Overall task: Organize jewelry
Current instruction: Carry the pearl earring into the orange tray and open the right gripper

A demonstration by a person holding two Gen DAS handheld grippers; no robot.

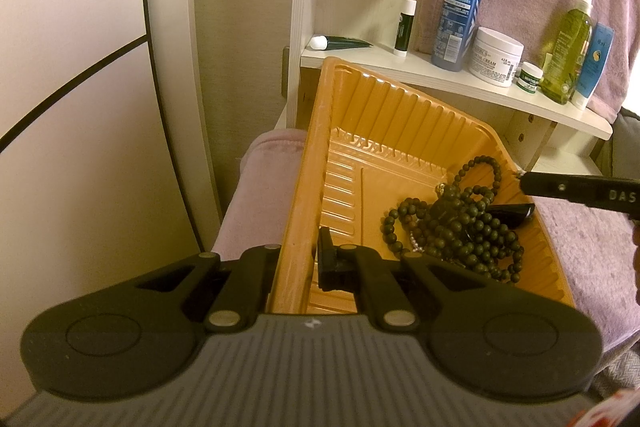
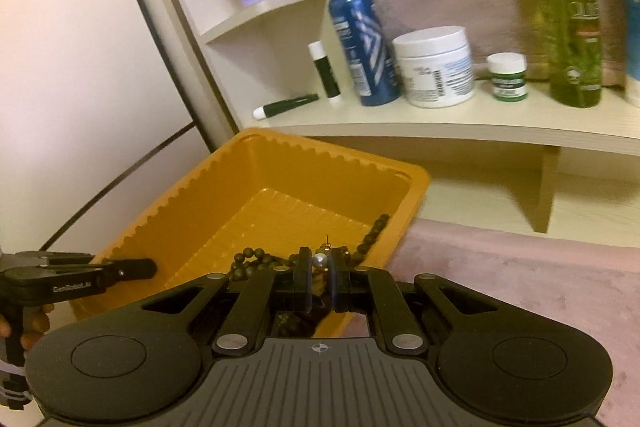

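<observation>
I see the orange tray mostly bare on its left half, with open room there. Dark beads crowd its right side. A shelf of bottles overhangs just behind.

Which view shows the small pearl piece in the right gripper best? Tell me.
The right wrist view: the pearl piece sits pinched in the right gripper, close and unobstructed. The left wrist view shows only that gripper's tip at the tray rim; the pearl isn't discernible there.
</observation>
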